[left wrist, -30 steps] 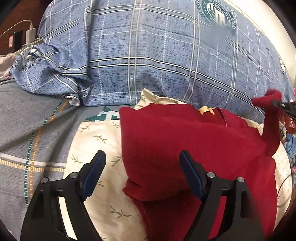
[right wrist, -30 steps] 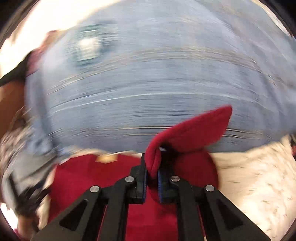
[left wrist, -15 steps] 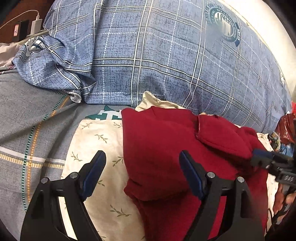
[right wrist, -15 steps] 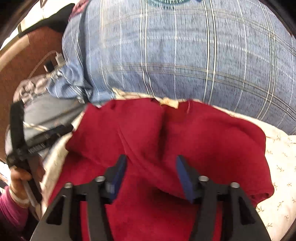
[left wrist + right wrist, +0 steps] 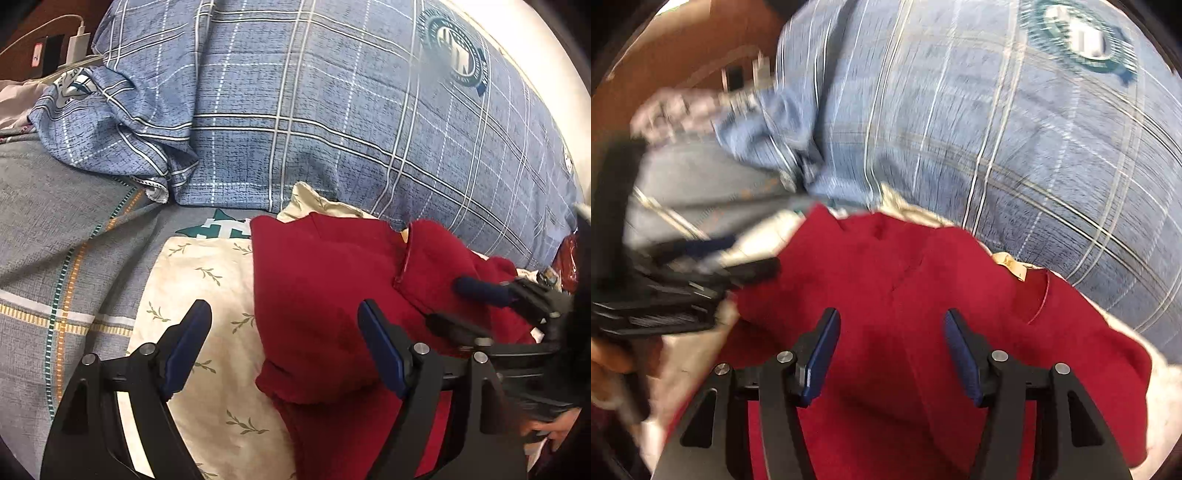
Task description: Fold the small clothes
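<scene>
While the left gripper [image 5: 284, 347] is hovering low over the bed, its jaws are standing wide apart with nothing between the blue pads [image 5: 186, 345]. Left wrist view: the left pad is sitting over the cream leaf-print cloth [image 5: 207, 295], the right pad over the red garment [image 5: 325, 295]. That garment is lying on the cream cloth, partly folded, with one flap doubled over on its right side. Its top edge is lying just beside the blue plaid pillow [image 5: 332, 122]. A grey striped bedsheet [image 5: 55, 229] is showing to the left, and a white charger [image 5: 77, 50] is plugged in at the top left corner. The right gripper [image 5: 469, 306] is coming in from the right edge, fingers apart, over the folded flap; whether it is touching the fabric is unclear.

Right wrist view: much of the frame is motion-blurred. The right gripper [image 5: 890, 350] is sitting open above the middle of the red garment [image 5: 960, 295], pads [image 5: 822, 354] gripping nothing. A tan neck label [image 5: 1010, 264] is showing at the garment's top right, just below the blue plaid pillow [image 5: 979, 122]. The left gripper [image 5: 713, 266] is appearing blurred at the left edge, near the garment's left side, a hand [image 5: 607, 360] holding its body.
</scene>
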Motion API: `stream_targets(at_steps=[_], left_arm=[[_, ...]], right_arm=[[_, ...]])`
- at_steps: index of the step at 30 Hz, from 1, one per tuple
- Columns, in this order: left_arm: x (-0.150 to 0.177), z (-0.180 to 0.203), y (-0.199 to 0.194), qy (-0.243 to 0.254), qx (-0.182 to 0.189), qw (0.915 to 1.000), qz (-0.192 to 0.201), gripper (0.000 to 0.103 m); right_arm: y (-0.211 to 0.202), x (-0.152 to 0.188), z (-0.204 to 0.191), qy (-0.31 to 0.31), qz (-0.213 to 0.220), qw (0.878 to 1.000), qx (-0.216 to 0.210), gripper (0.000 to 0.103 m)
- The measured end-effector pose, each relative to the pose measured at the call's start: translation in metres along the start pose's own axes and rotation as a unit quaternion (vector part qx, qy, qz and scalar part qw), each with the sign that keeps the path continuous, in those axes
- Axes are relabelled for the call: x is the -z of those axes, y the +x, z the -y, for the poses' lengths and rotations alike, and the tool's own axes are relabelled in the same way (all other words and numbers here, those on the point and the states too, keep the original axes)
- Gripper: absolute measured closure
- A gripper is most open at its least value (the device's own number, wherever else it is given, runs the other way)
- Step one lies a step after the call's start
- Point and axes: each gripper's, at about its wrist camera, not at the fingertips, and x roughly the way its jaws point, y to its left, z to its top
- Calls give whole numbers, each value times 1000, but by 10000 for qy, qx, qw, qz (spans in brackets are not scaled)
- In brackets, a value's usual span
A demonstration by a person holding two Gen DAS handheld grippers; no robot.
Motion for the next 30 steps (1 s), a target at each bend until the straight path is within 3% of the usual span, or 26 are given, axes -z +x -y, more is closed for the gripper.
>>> stream_targets(at_steps=[2, 3, 4, 5, 7, 10, 13, 14, 17, 19, 24, 30], left_arm=[[-1, -2, -3, -44, 2, 10000, 50, 21], [-2, -3, -4, -66, 26, 9999, 73, 21], [-2, -4, -5, -84, 52, 9999, 92, 22], [-3, -4, -6, -94, 71, 9999, 111, 22], [-4, -4, -8, -94, 84, 9998, 144, 22], [-5, -4, -9, -97, 126, 9998, 153, 22], [-6, -4, -9, -143, 176, 9996, 167, 21], [-6, -4, -8, -149, 188, 9996, 147, 21], [-3, -3, -4, -139, 235, 9996, 41, 21], [-2, -1, -4, -105, 322, 9994, 19, 21], [0, 9, -3, 1, 534, 9986, -56, 22], [-2, 30, 5, 290, 549, 9977, -278, 22]], right_arm=[[19, 0, 1, -49, -197, 9998, 73, 48], [28, 2, 3, -60, -322, 9993, 192, 58], [39, 4, 10, 42, -455, 9983, 366, 73], [43, 5, 16, 233, -464, 9981, 321, 76], [40, 6, 33, 831, -369, 9958, -29, 96], [22, 5, 41, 1318, -201, 9887, -689, 96], [1, 4, 17, 1121, 12, 9862, -1219, 96], [-1, 6, 3, 926, 23, 9873, -1294, 95], [11, 17, -23, 619, -295, 9884, -1357, 69], [9, 26, -19, 771, -390, 9852, -1482, 64], [-49, 55, 46, 1646, 82, 9795, -1157, 46], [-107, 101, 146, 2642, 206, 9640, -225, 43]])
